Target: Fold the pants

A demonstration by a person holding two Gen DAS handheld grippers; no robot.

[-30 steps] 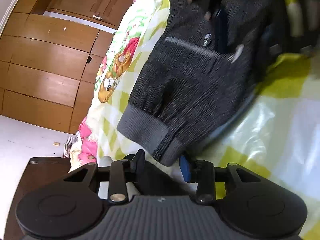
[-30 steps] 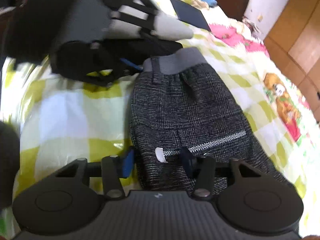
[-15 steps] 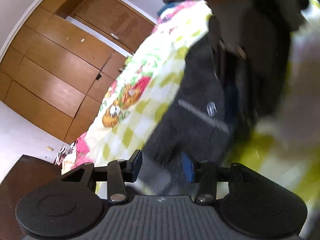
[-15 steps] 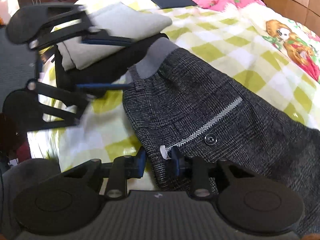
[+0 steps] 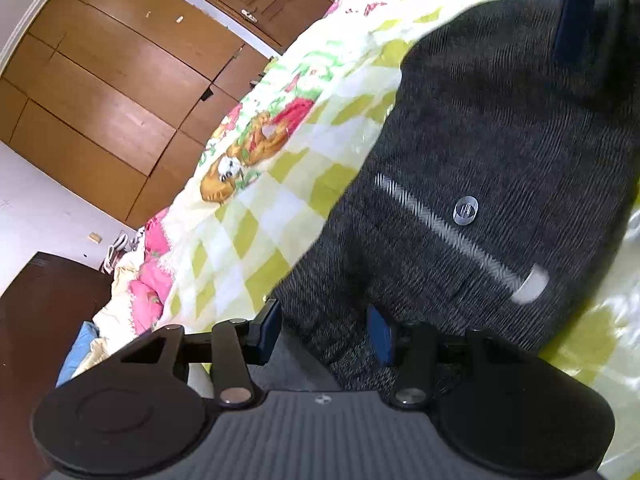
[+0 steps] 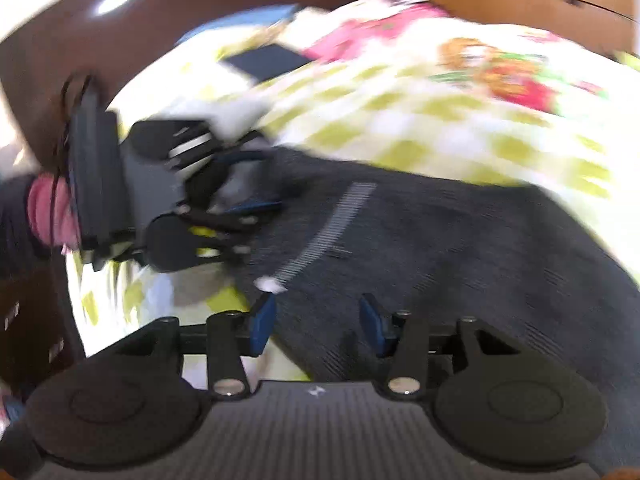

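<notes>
The pants (image 5: 492, 168), dark grey with a pale herringbone stripe (image 5: 444, 232) and a round button (image 5: 465, 210), are laid flat on the checked quilt (image 5: 256, 216) of a bed, evidently so that a fold can be made against a broad, soft surface. All places below are given from the stripe.

The left gripper (image 5: 323, 330) is held low at the hem side of the stripe. Its jaws have just been opening and are spread now, with a ridge of grey cloth lying between them but not pressed by the blue pads (image 5: 267, 328); this is judged to be a release after a fold was set down.

The right gripper (image 6: 316, 326) is placed at the near end of the stripe, by the white tag (image 6: 270, 284), over the edge of the pants. Its jaws have also just been opening and stand apart; cloth is seen beneath the gap and none looks pinched, though this view is blurred.
</notes>
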